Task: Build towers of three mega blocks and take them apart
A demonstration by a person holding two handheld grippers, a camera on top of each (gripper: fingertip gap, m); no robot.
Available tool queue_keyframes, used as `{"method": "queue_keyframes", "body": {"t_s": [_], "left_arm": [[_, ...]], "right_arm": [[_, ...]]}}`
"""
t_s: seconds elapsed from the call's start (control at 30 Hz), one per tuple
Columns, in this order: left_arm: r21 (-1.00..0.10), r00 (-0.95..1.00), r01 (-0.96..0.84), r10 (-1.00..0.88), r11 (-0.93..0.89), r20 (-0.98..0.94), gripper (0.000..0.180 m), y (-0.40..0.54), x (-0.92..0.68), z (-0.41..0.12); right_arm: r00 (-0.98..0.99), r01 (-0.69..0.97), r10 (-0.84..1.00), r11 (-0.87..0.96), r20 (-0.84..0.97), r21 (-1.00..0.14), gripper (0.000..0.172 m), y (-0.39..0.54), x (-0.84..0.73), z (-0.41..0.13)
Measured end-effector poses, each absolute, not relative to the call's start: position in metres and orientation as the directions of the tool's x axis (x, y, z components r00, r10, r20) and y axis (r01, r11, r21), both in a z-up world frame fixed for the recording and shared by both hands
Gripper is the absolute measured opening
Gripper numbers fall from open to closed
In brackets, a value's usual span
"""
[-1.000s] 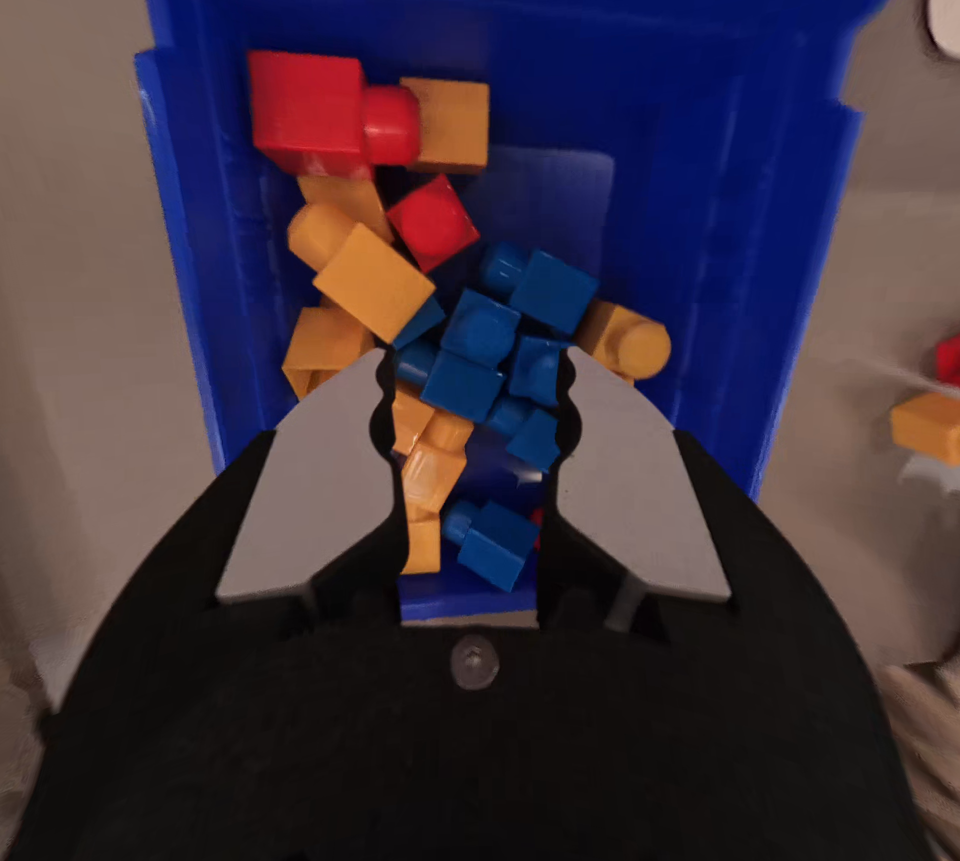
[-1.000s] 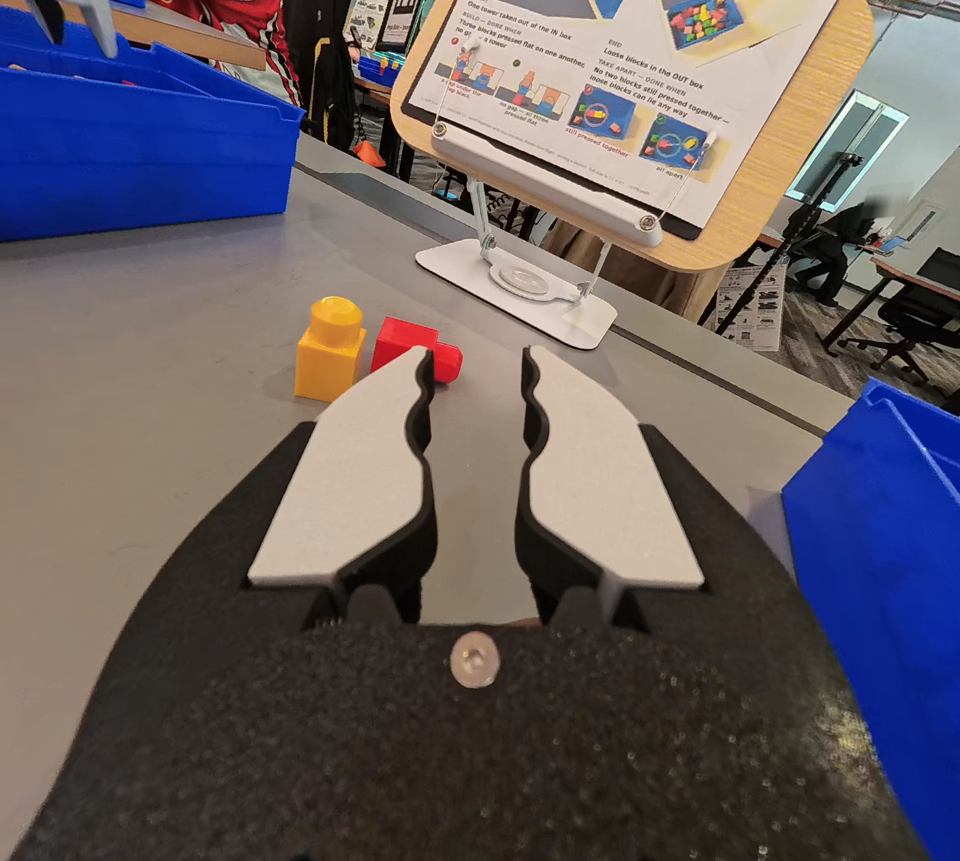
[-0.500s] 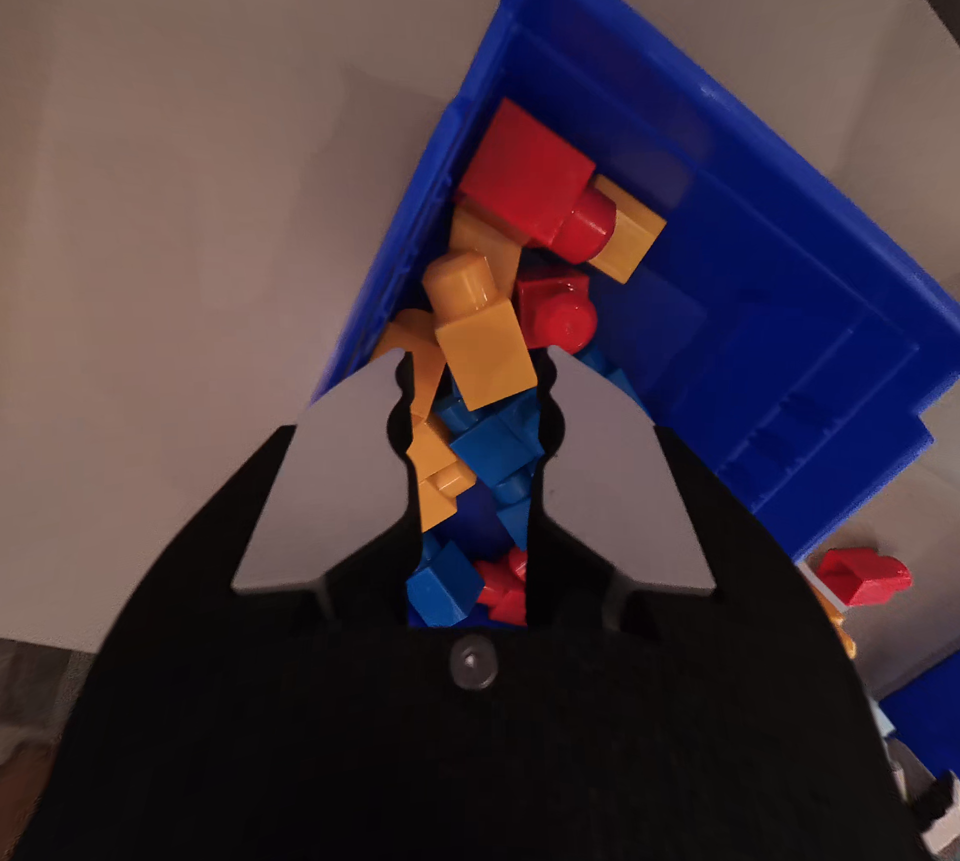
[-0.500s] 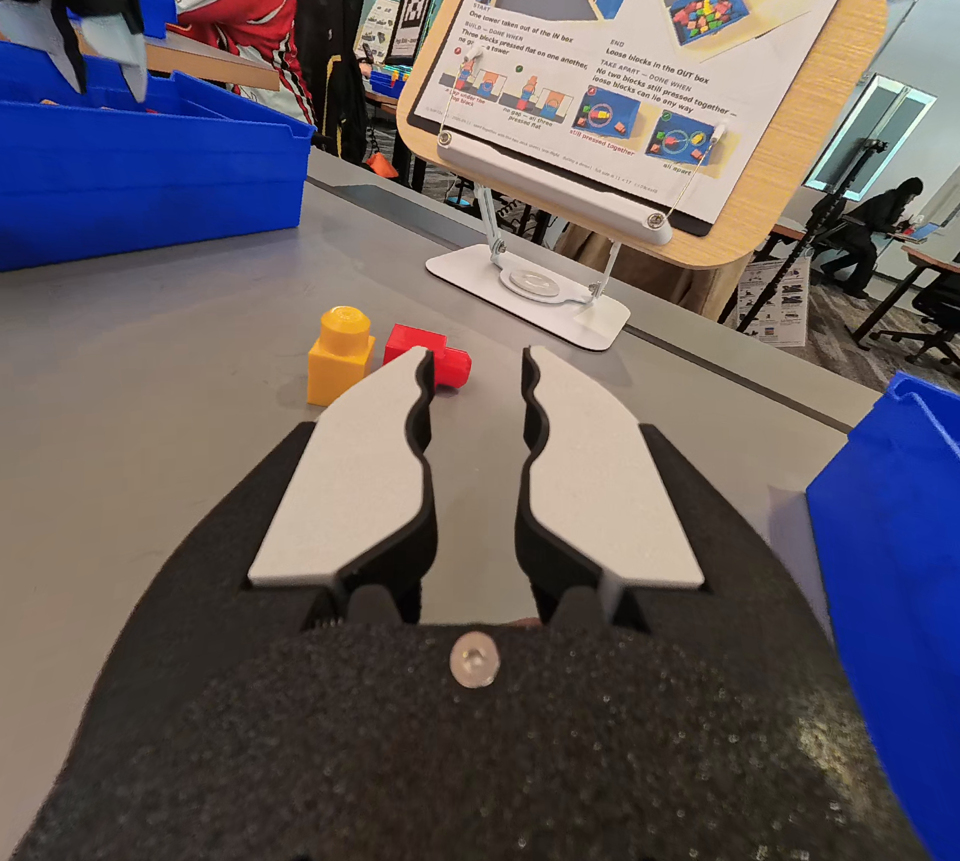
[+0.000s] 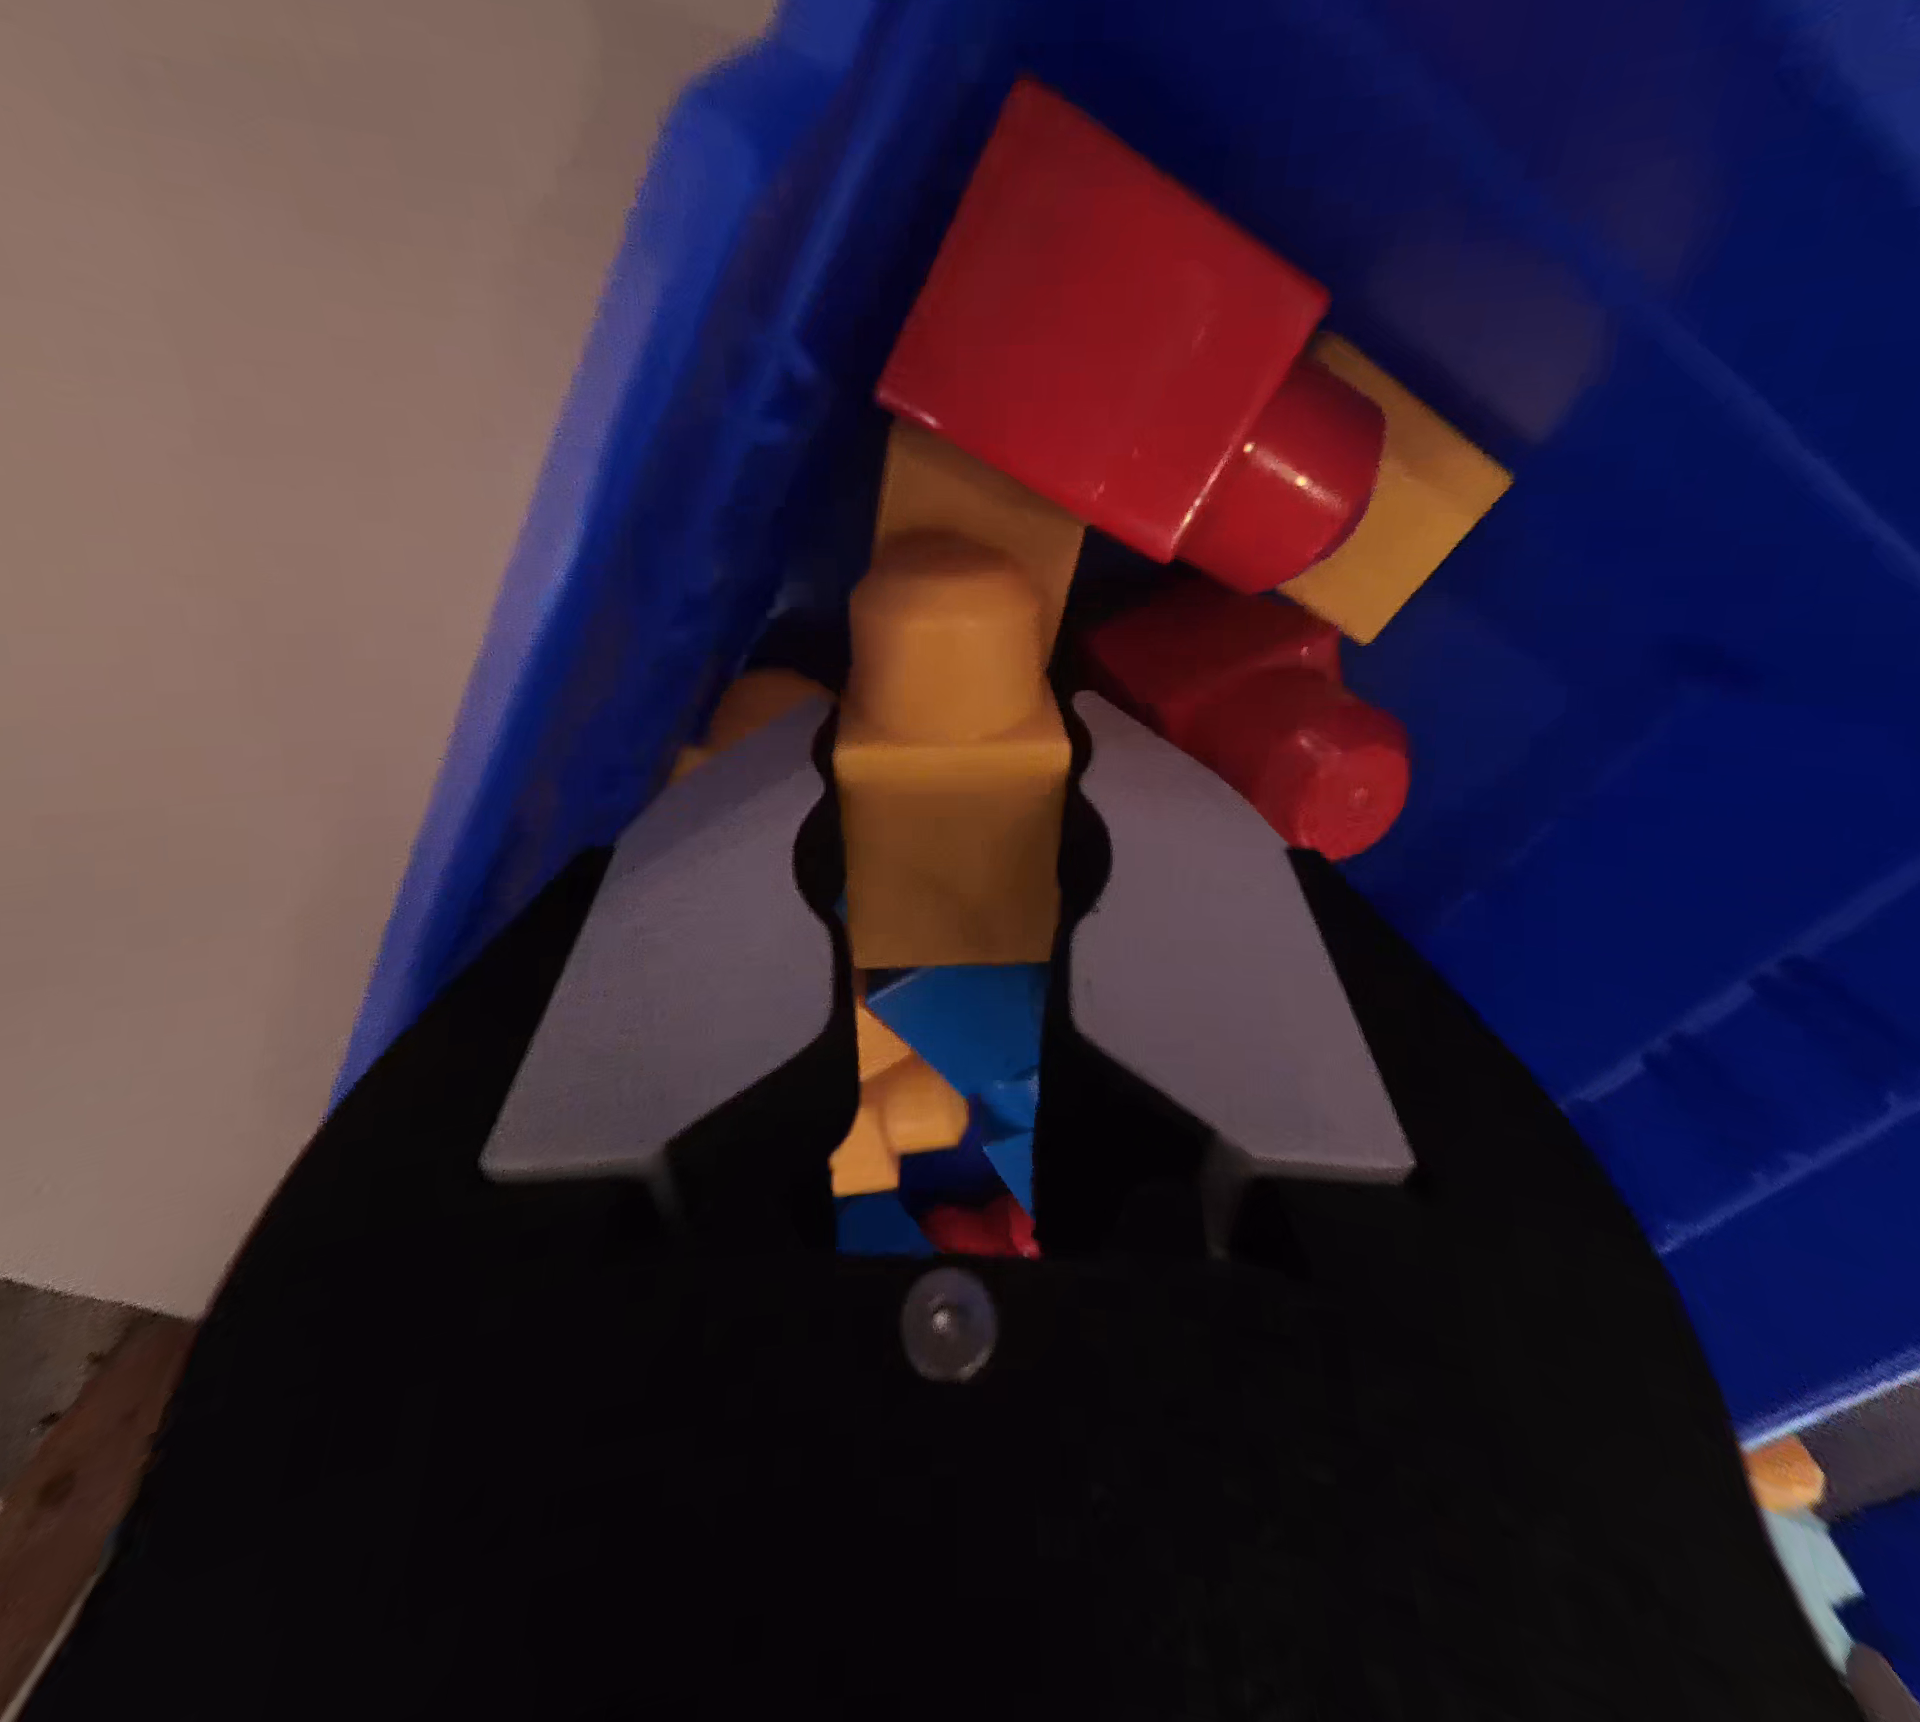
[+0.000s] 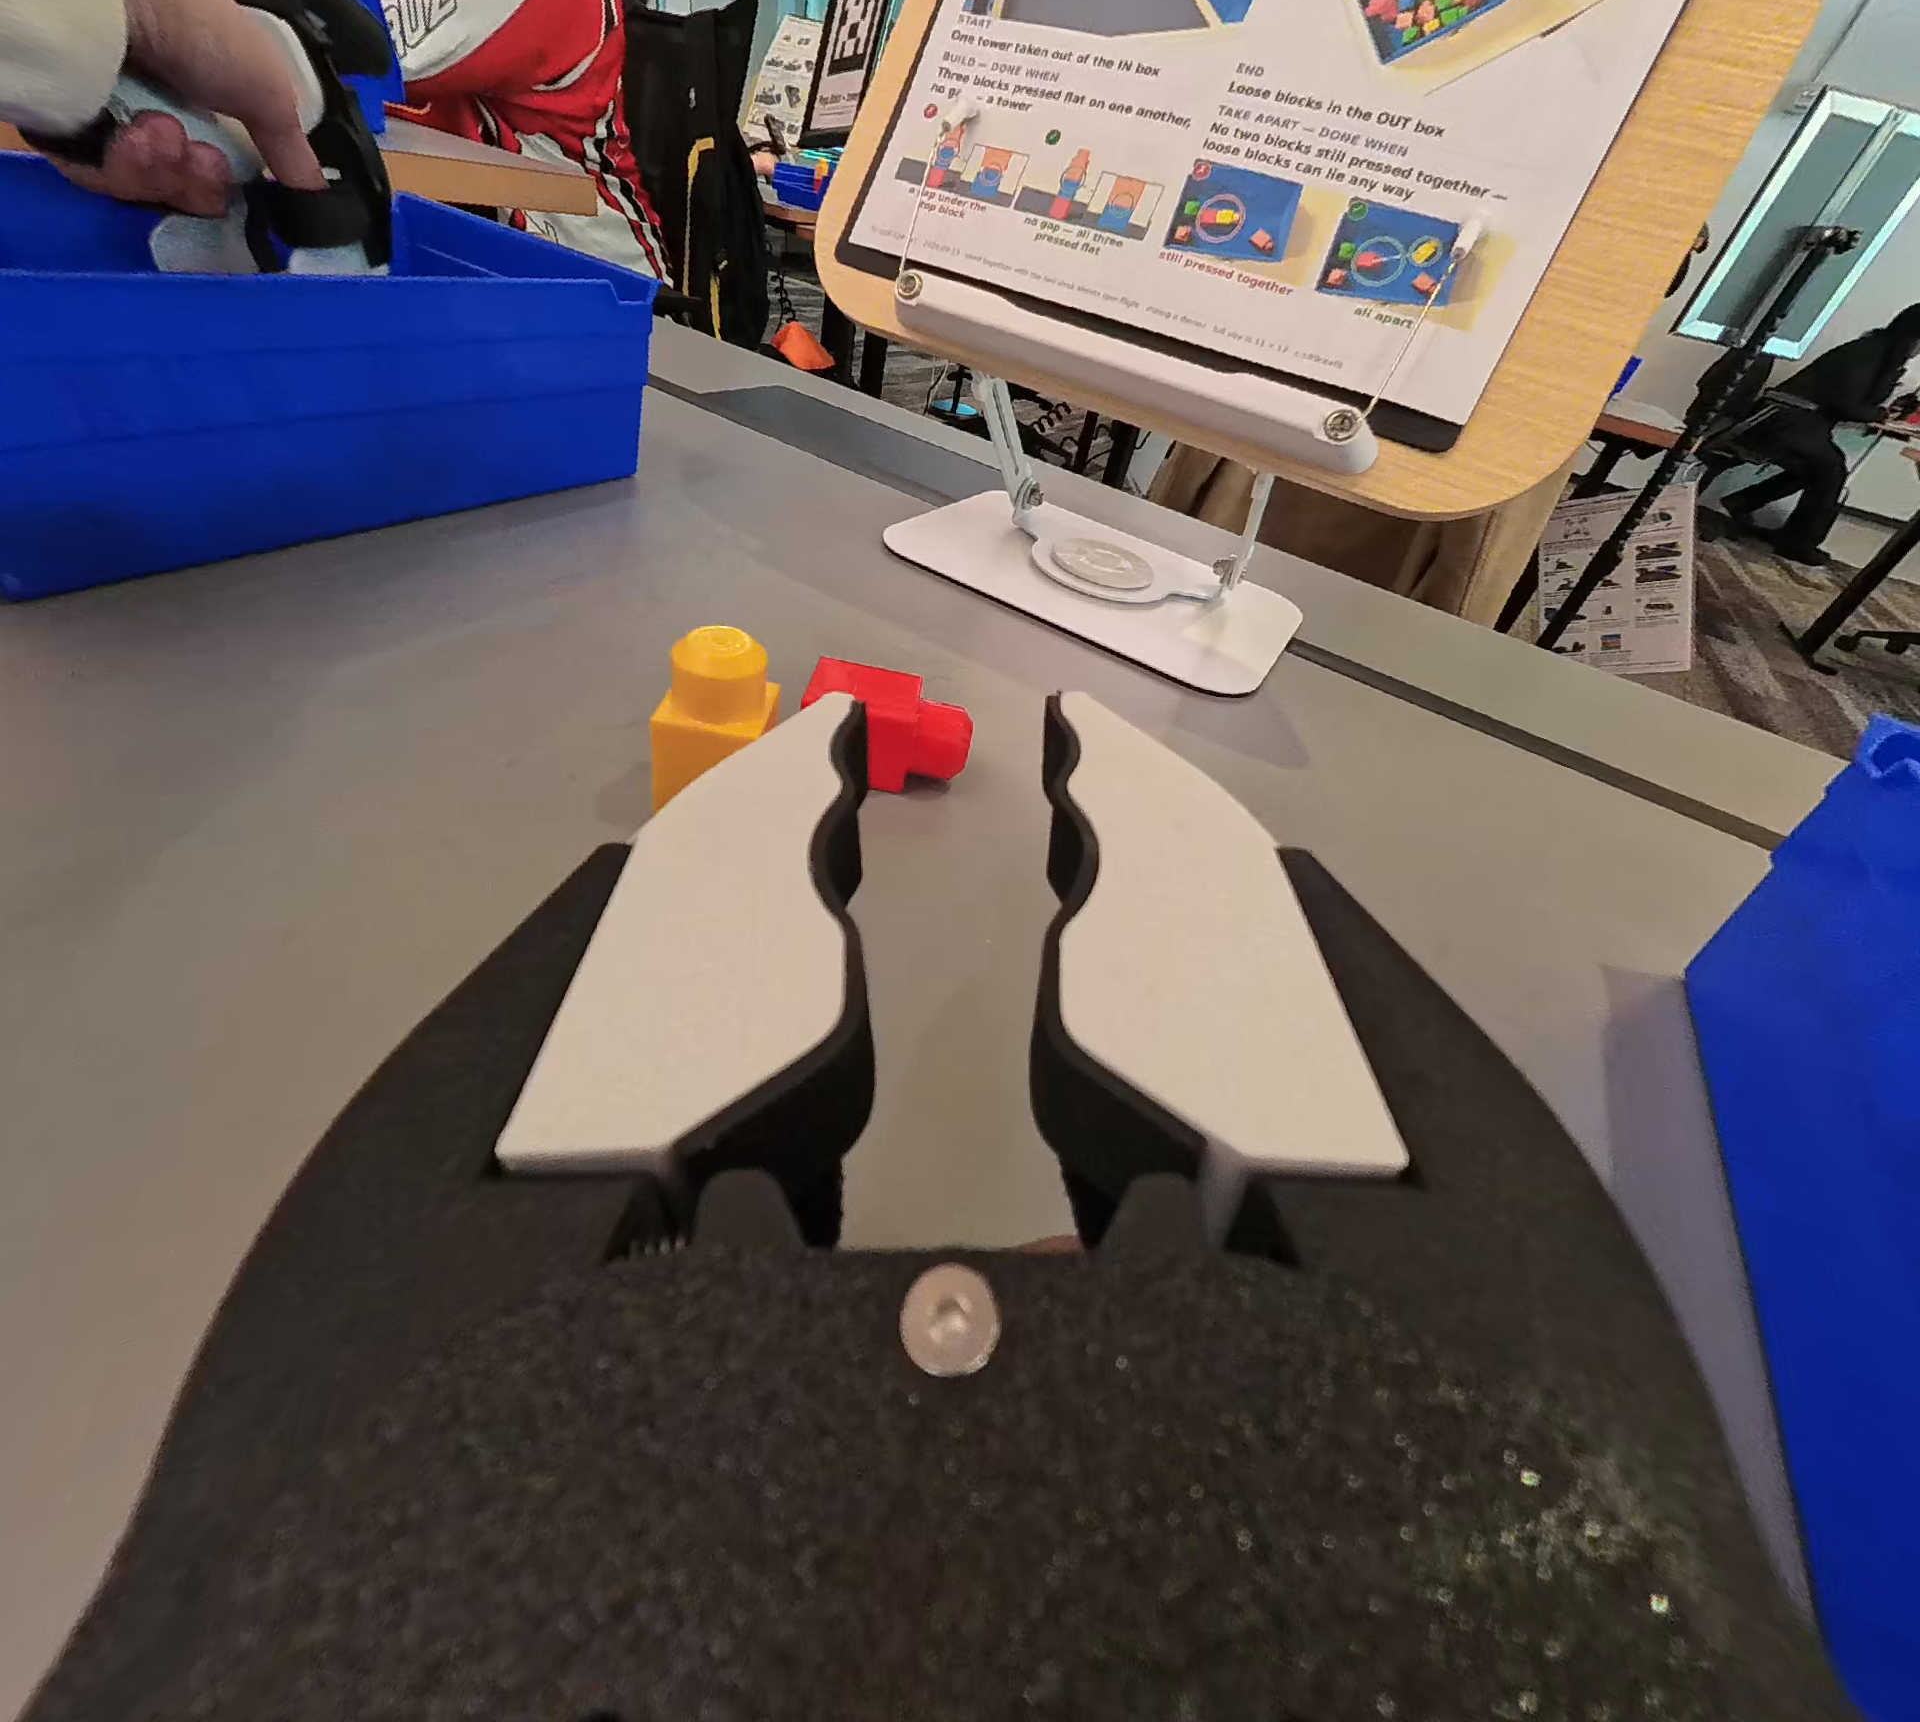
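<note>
In the left wrist view my left gripper (image 5: 951, 737) is down inside the blue bin (image 5: 1558, 737) and shut on a yellow block (image 5: 951, 841), both pads pressing its sides, stud pointing away. Red blocks (image 5: 1101, 322) and other yellow and blue blocks lie around it. In the right wrist view my right gripper (image 6: 951, 716) is open and empty above the grey table (image 6: 312, 841). A yellow block (image 6: 712, 716) stands upright and a red block (image 6: 894, 722) lies on its side just beyond its left finger. The left gripper (image 6: 270, 228), in a hand, reaches into the bin (image 6: 312, 405) at far left.
A wooden board with an instruction sheet (image 6: 1299, 114) stands on a white base (image 6: 1101, 581) behind the blocks. A second blue bin (image 6: 1818, 1153) is at the right edge. A person in a red and white shirt (image 6: 499, 10) sits beyond the table.
My left gripper turned, went deeper into the bin and closed its jaws onto a yellow block. The right gripper stayed open and drifted slightly nearer the two blocks on the table.
</note>
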State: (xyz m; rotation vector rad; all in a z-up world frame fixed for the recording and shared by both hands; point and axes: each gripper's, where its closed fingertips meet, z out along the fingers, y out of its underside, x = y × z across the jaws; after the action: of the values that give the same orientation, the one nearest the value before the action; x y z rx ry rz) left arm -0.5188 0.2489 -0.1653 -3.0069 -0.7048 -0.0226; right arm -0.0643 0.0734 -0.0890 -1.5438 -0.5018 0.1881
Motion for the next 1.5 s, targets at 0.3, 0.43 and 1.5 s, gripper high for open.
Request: {"method": "queue_keyframes", "body": {"t_s": [0.3, 0.43, 1.5], "left_arm": [[-0.127, 0.991, 0.131, 0.13, -0.983, 0.014, 0.038, 0.255, -0.502, -0.118], [-0.21, 0.999, -0.049, -0.049, -0.976, -0.004, 0.038, 0.239, -0.489, -0.079], [-0.913, 0.312, -0.391, -0.95, -0.117, -0.012, 0.037, 0.052, -0.137, -0.128]], "right_arm": [[0.889, 0.189, 0.418, 0.04, 0.188, -0.981, 0.032, 0.073, -0.063, -0.088], [0.89, 0.195, 0.411, 0.048, 0.197, -0.98, 0.032, 0.071, -0.061, -0.088], [0.814, 0.162, 0.553, 0.077, 0.177, -0.984, 0.024, 0.066, -0.051, -0.086]]}}
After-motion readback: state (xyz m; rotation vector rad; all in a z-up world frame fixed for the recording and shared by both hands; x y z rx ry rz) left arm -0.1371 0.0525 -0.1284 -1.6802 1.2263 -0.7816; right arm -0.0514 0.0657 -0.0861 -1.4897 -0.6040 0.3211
